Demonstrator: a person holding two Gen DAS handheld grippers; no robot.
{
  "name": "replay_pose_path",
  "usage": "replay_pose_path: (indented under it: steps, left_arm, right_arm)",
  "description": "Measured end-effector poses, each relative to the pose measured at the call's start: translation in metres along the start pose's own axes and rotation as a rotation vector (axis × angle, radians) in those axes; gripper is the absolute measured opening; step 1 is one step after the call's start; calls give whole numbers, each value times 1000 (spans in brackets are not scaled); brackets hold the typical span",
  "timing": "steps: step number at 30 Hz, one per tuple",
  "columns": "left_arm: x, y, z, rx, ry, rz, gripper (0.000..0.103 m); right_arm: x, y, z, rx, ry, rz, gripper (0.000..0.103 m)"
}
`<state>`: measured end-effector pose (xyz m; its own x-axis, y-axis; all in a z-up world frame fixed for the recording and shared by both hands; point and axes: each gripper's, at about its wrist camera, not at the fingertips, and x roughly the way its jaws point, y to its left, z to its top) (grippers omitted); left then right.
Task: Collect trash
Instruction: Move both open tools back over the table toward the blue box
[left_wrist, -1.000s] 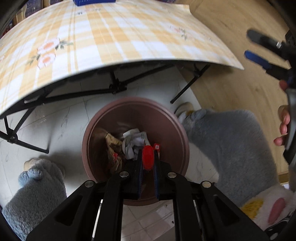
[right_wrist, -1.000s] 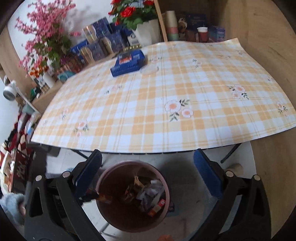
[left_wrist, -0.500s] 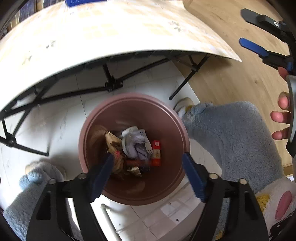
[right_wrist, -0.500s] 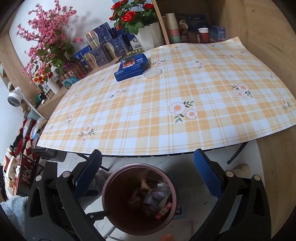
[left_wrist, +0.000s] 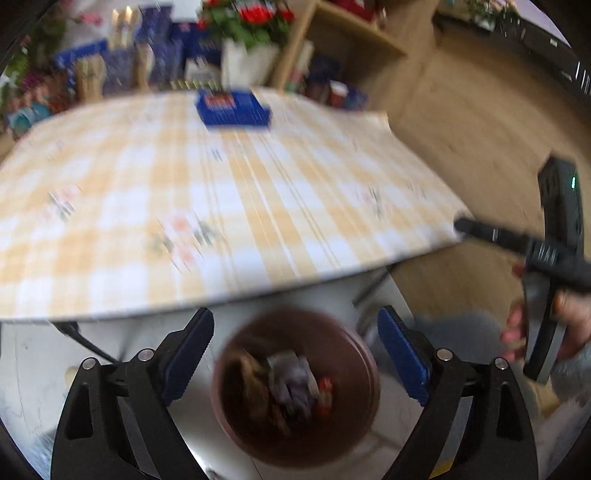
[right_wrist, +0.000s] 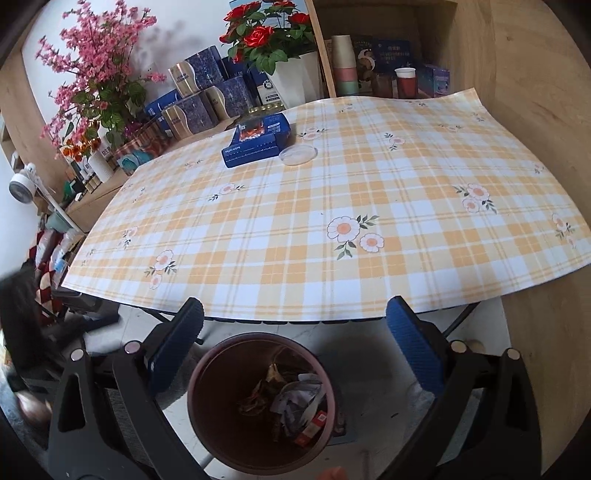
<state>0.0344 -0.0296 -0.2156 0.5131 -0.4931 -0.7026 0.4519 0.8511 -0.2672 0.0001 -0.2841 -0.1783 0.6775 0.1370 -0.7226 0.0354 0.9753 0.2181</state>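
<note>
A brown round trash bin (left_wrist: 295, 387) stands on the floor below the table's front edge, with crumpled paper and wrappers (left_wrist: 291, 384) inside. It also shows in the right wrist view (right_wrist: 262, 402) with the trash (right_wrist: 291, 402) in it. My left gripper (left_wrist: 295, 350) is open and empty above the bin. My right gripper (right_wrist: 295, 350) is open and empty above the bin too. A clear plastic lid (right_wrist: 298, 154) lies on the table beside a blue box (right_wrist: 256, 139).
The table (right_wrist: 332, 229) has a yellow plaid cloth with flowers. Behind it stand flower pots (right_wrist: 291, 79), tins and boxes (right_wrist: 207, 92) on shelves. The other gripper and hand (left_wrist: 546, 269) show at the right of the left wrist view. Wooden wall at the right.
My left gripper opened and dropped the red item into the bin, then tilted up so the tabletop came into view. My right gripper rose slightly.
</note>
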Motion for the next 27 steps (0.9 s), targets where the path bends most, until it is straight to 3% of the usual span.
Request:
replay_pose_path:
  steps: [3,7,14,21,27]
  left_arm:
    - [-13,7,15,-5,-80,42,91]
    - [-22,23,33,-12,-129,83,91]
    - [-19,53,56,-22,-155,146,91]
    - [-8,75,80,-17,-165,192,91]
    - [15,90,101,-34,-150,180,91]
  right_arm:
    - [5,-4,3,6,10,-5,98]
    - [13,-9,8,19,12,-11,98]
    - [44,-19,27,15,44,-18,98]
    - [88,-15,65,-109,93,-87,97]
    - [132,-4,110,-220,78,-56,97]
